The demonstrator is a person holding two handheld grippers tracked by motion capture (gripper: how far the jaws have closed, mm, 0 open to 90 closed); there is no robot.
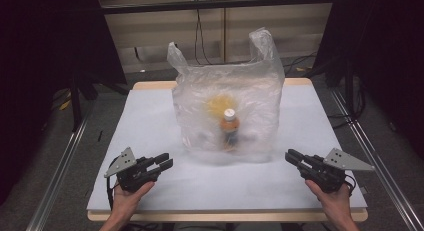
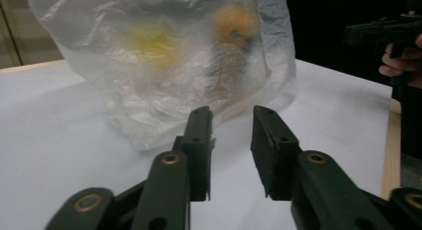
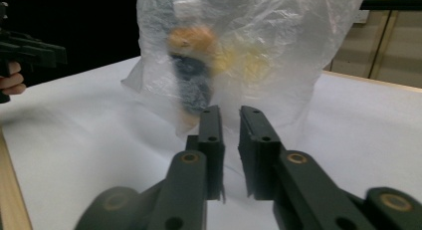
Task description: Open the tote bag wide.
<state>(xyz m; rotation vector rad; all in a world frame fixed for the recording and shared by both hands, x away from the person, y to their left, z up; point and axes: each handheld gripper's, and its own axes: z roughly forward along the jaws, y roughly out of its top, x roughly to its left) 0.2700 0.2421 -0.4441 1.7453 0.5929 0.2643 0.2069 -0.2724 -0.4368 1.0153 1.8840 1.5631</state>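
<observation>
A translucent plastic bag point(image 1: 227, 106) stands upright in the middle of the white table point(image 1: 145, 126), its two handles sticking up. Inside it a bottle point(image 1: 230, 128) with a white cap and orange contents stands beside a blurred yellow thing point(image 1: 219, 103). My left gripper point(image 1: 164, 162) rests near the front left, open and empty, and points at the bag point(image 2: 164, 75). My right gripper point(image 1: 291, 157) sits at the front right with its jaws a narrow gap apart and nothing between them. The left gripper view shows its jaws point(image 2: 232, 114) short of the bag. The right gripper's jaws point(image 3: 231, 111) face the bottle point(image 3: 191, 75).
The white sheet lies on a wooden tabletop whose edge point(image 1: 225, 216) runs along the front. Metal rails point(image 1: 60, 166) flank the table on the floor. Dark curtains point(image 1: 45, 41) hang at both sides, and cables point(image 1: 200, 36) hang on the wall behind.
</observation>
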